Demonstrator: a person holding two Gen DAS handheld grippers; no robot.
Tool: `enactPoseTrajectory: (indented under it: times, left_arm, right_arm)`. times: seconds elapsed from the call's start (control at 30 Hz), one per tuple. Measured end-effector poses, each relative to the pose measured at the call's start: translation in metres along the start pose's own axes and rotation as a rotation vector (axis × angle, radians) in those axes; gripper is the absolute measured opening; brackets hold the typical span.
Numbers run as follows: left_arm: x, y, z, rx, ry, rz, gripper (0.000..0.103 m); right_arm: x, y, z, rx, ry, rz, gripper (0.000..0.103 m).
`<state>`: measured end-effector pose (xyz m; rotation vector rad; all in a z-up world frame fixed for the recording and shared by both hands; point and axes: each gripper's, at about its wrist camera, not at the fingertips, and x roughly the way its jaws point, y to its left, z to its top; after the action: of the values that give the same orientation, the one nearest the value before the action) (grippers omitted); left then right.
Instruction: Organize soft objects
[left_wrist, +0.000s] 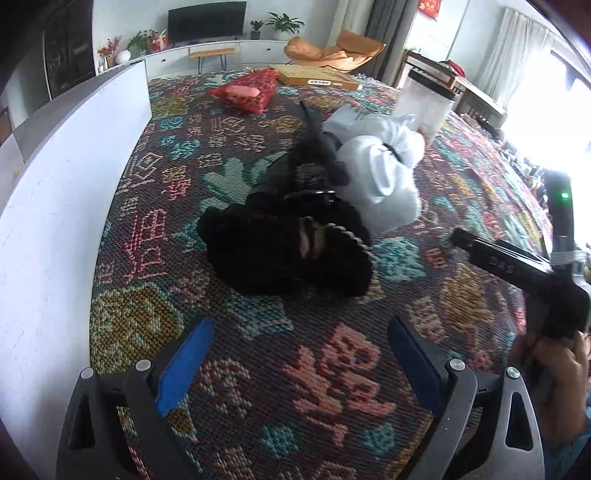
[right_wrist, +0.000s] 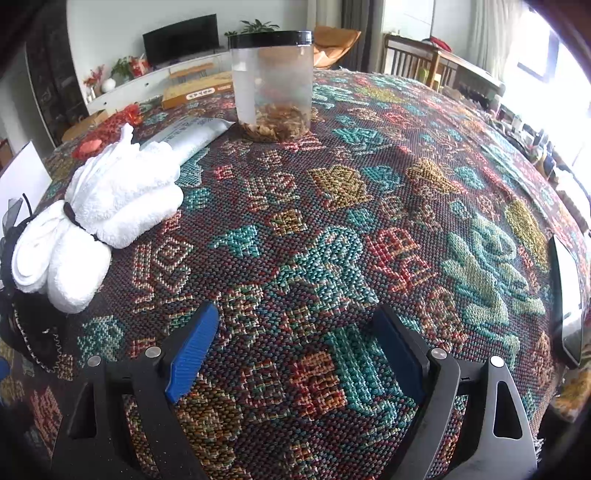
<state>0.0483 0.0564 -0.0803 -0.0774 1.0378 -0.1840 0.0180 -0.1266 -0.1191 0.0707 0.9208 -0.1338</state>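
Note:
A black fuzzy soft item (left_wrist: 280, 254) lies on the patterned tablecloth (left_wrist: 332, 369), just ahead of my left gripper (left_wrist: 299, 362), which is open and empty. A white towel bundle (left_wrist: 380, 173) tied with a dark band touches its far side. In the right wrist view the white towel bundle (right_wrist: 92, 218) lies at the left, with the black item (right_wrist: 26, 325) at the left edge. My right gripper (right_wrist: 299, 354) is open and empty over bare cloth, to the right of the bundle. The right gripper also shows in the left wrist view (left_wrist: 524, 269).
A white board (left_wrist: 62, 206) stands along the left. A clear jar with a black lid (right_wrist: 273, 81) and a silver pouch (right_wrist: 188, 136) stand beyond the towel. A red net bag (left_wrist: 247, 90) and a flat cardboard box (left_wrist: 314, 77) lie at the far side. A phone (right_wrist: 567, 295) lies at the right.

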Motion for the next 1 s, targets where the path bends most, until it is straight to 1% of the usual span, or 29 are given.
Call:
enactPoseTrajectory:
  times: [0.03, 0.1, 0.17, 0.23, 0.27, 0.3, 0.43, 0.5, 1.0]
  left_arm:
    - [0.006, 0.005, -0.001, -0.008, 0.008, 0.01, 0.095]
    - [0.01, 0.004, 0.001, 0.011, -0.036, 0.029, 0.097]
    - [0.017, 0.0, 0.004, 0.037, -0.033, 0.058, 0.099]
    - [0.026, -0.004, 0.01, 0.069, -0.034, 0.086, 0.103]
    - [0.03, -0.005, 0.013, 0.085, -0.035, 0.106, 0.103]
    - [0.033, -0.005, 0.017, 0.09, -0.045, 0.11, 0.103]
    - [0.044, -0.001, 0.035, 0.093, -0.051, 0.107, 0.103]
    - [0.047, 0.0, 0.039, 0.107, -0.071, 0.097, 0.103]
    - [0.046, -0.002, 0.039, 0.109, -0.077, 0.098, 0.103]
  right_arm:
    - [0.001, -0.001, 0.0, 0.003, -0.003, 0.001, 0.089]
    - [-0.001, 0.001, -0.002, 0.003, -0.008, -0.001, 0.089]
    - [-0.003, 0.003, -0.004, 0.003, -0.01, -0.002, 0.089]
    - [-0.004, 0.005, -0.005, 0.002, -0.01, -0.003, 0.089]
    - [-0.003, 0.004, -0.005, 0.003, -0.011, -0.003, 0.089]
    - [-0.004, 0.004, -0.005, 0.003, -0.011, -0.003, 0.089]
    - [-0.004, 0.005, -0.007, 0.002, -0.011, -0.002, 0.089]
    - [-0.004, 0.004, -0.007, 0.002, -0.011, -0.002, 0.089]
    - [-0.004, 0.004, -0.006, 0.002, -0.011, -0.002, 0.09]
